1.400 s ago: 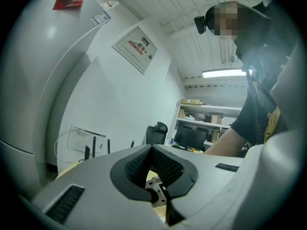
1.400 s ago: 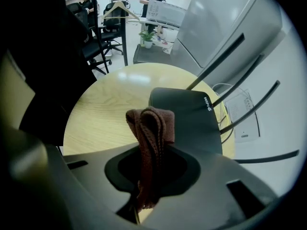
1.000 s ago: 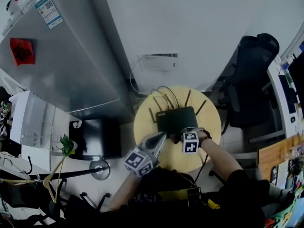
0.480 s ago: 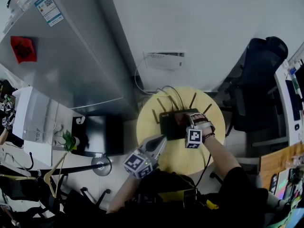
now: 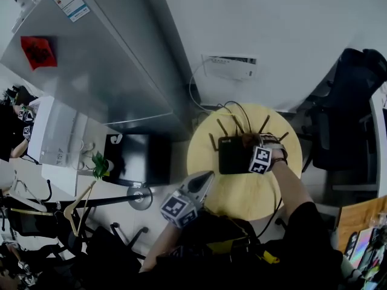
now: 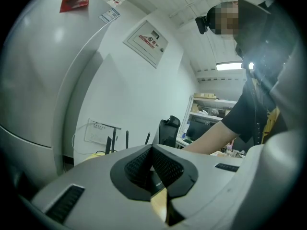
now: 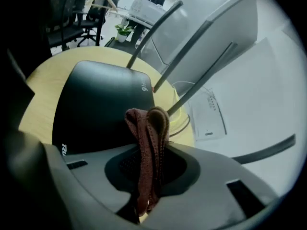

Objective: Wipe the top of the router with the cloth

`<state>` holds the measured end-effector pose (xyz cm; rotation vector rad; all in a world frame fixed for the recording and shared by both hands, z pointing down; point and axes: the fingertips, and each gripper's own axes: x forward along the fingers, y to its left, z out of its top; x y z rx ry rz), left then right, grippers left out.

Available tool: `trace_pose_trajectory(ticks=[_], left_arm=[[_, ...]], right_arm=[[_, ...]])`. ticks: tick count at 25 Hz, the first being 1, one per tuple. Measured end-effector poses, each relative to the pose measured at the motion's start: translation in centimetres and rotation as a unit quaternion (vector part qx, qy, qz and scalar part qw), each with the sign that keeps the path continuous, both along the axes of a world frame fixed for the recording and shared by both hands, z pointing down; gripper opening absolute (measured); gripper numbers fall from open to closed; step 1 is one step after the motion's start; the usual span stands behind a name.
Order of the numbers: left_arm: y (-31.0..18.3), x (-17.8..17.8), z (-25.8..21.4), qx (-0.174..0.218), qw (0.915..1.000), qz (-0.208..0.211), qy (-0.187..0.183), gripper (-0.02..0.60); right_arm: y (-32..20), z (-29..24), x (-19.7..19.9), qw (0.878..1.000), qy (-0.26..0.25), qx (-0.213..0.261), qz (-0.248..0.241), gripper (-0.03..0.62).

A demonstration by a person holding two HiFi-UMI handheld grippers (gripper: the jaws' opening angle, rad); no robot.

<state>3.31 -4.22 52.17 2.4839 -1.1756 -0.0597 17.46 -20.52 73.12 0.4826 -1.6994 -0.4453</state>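
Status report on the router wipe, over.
Right gripper shut on cloth, over router top. Left gripper shut, empty, at table edge. Antennas stand just ahead of cloth.

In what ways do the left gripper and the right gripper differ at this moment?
The right gripper is shut on the reddish cloth; the left gripper is shut on nothing. The right gripper is over the black router; the left gripper is off it, by the edge of the round table. What they share: both have their jaws closed.
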Motion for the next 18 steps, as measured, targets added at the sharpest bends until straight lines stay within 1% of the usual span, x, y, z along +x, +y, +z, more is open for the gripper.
trace_pose_trajectory(ticks=[3, 7, 11, 15, 18], left_arm=[[-0.1, 0.0, 0.1, -0.001, 1.0, -0.002, 0.0, -0.008], [-0.1, 0.6, 0.1, 0.003, 0.9999, 0.011, -0.005, -0.008], [0.0, 1.6, -0.3, 0.01, 0.9997, 0.024, -0.001, -0.008], [0.0, 2.5, -0.2, 0.012, 0.9987, 0.048, -0.003, -0.008], [0.1, 3.3, -0.1, 0.013, 0.9975, 0.07, -0.006, -0.008]], right_arm=[[0.5, 0.2, 0.2, 0.998, -0.031, -0.037, 0.027, 0.064], [1.5, 0.2, 0.5, 0.996, -0.033, -0.076, 0.038, 0.066], [3.1, 0.3, 1.4, 0.995, -0.029, -0.085, 0.043, 0.066], [5.3, 0.5, 1.9, 0.996, -0.011, -0.085, 0.032, 0.066], [6.9, 0.6, 2.4, 0.993, -0.01, -0.108, 0.046, 0.066]])
